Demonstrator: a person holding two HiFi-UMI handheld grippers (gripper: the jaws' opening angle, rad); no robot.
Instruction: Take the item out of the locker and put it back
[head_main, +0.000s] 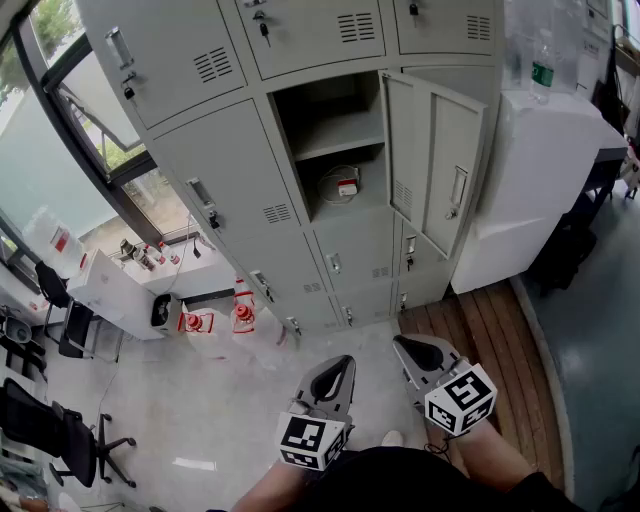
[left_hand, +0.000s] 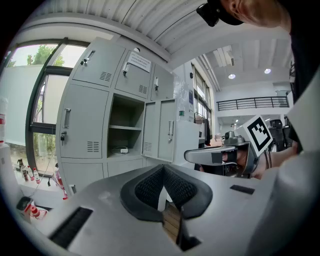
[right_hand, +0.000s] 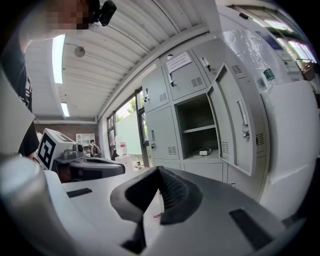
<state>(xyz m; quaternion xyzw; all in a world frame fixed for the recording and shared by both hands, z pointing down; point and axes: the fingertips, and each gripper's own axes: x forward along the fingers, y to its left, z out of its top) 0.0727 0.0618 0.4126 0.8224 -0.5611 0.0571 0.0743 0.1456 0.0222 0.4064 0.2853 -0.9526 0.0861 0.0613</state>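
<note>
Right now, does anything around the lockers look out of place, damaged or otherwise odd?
Nothing looks damaged or spilled. The one thing that stands out is a locker door standing wide open, while the other doors in view are shut. Inside that compartment a coiled cable with a small white and red block lies flat on the lower level.
</note>
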